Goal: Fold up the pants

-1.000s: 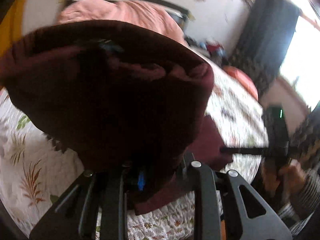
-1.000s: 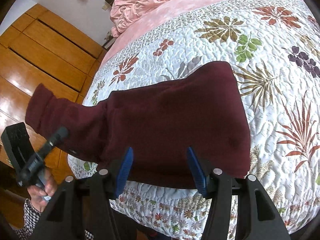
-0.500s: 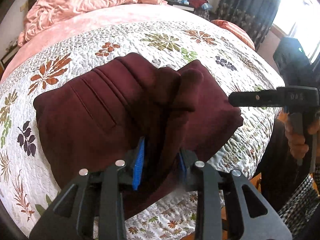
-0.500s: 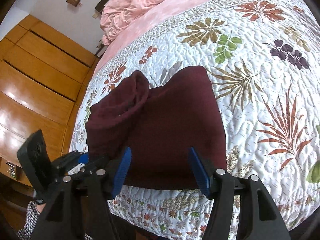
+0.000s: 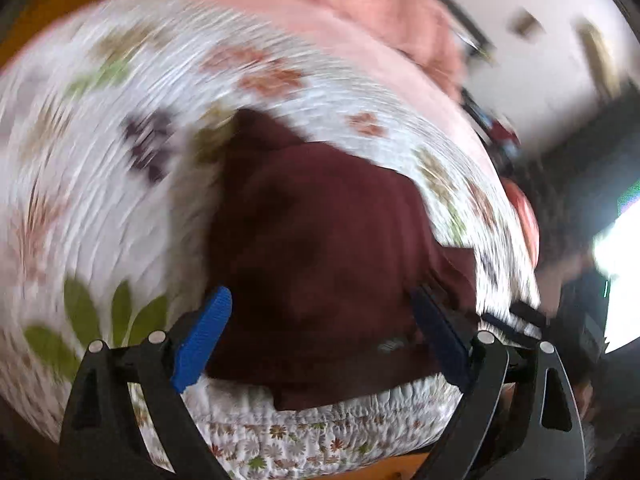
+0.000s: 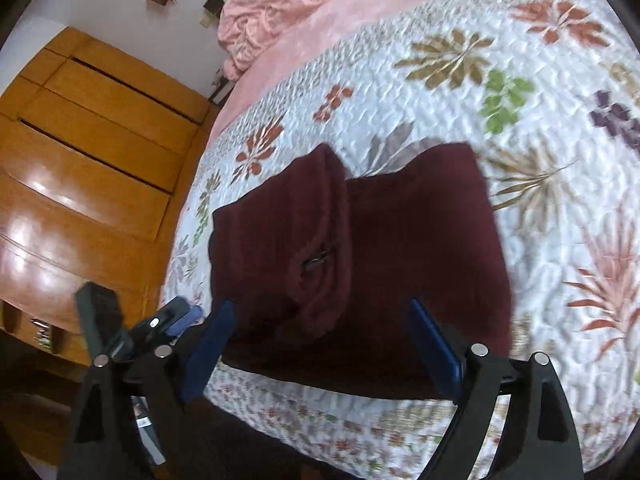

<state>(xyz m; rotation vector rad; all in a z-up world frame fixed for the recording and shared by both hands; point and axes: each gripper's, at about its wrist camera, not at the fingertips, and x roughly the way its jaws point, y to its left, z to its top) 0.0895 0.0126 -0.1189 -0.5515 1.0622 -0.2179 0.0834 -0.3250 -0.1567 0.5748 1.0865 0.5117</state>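
The maroon pants [image 6: 360,256] lie folded in a compact stack near the front edge of the bed, with one folded layer lying over the left half. They also show, blurred, in the left wrist view [image 5: 320,260]. My left gripper [image 5: 320,336] is open and empty, its blue pads spread wide just in front of the pants. My right gripper [image 6: 320,352] is open and empty, also close to the near edge of the stack. The left gripper shows at the lower left of the right wrist view [image 6: 168,320].
The bed has a white quilt [image 6: 520,80] with leaf and flower prints. A pink blanket [image 6: 288,4] is bunched at the headboard. A wooden wardrobe [image 6: 80,160] stands to the left of the bed. Dark curtains and a bright window [image 5: 616,264] are on the right.
My left gripper carried the pants leg over the stack, laid it down, opened and let go. It is now swinging fast, so its view is blurred. The right gripper stayed open.
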